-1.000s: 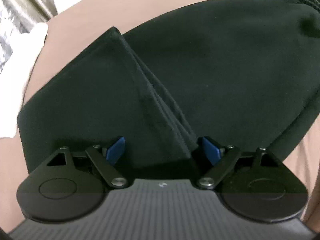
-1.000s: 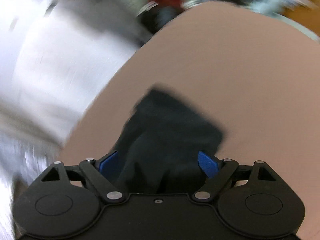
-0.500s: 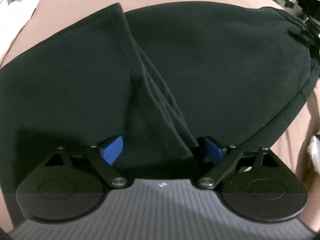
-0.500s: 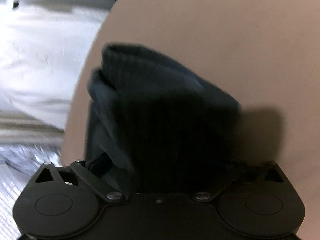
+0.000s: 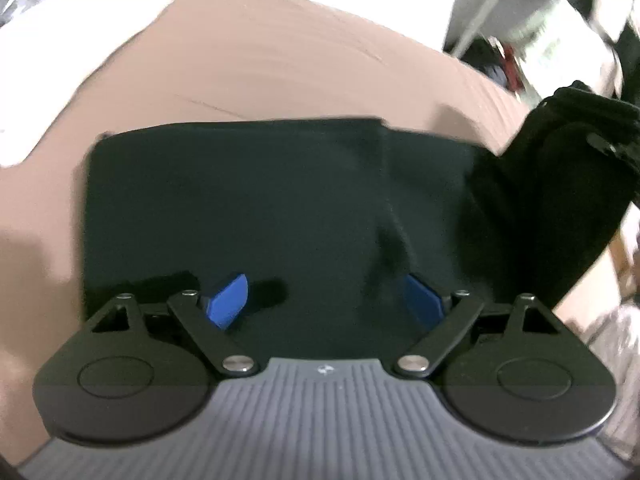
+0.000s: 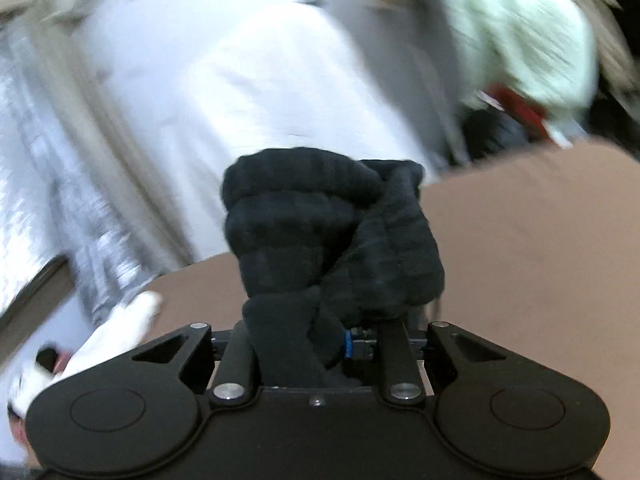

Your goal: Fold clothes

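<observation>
A black garment lies folded flat on the brown table. My left gripper is open just above its near part, blue pads apart, holding nothing. At the right of the left wrist view the garment's end is lifted off the table. In the right wrist view my right gripper is shut on that bunched ribbed black end and holds it up above the table.
White cloth lies at the table's far left. Beyond the table are white and silvery surfaces, a pale green cloth and dark clutter. A white-gloved hand shows at lower left.
My right gripper has closed on the garment's ribbed end and raised it off the table. The left gripper has pulled back, so the folded garment now looks smaller and squarer.
</observation>
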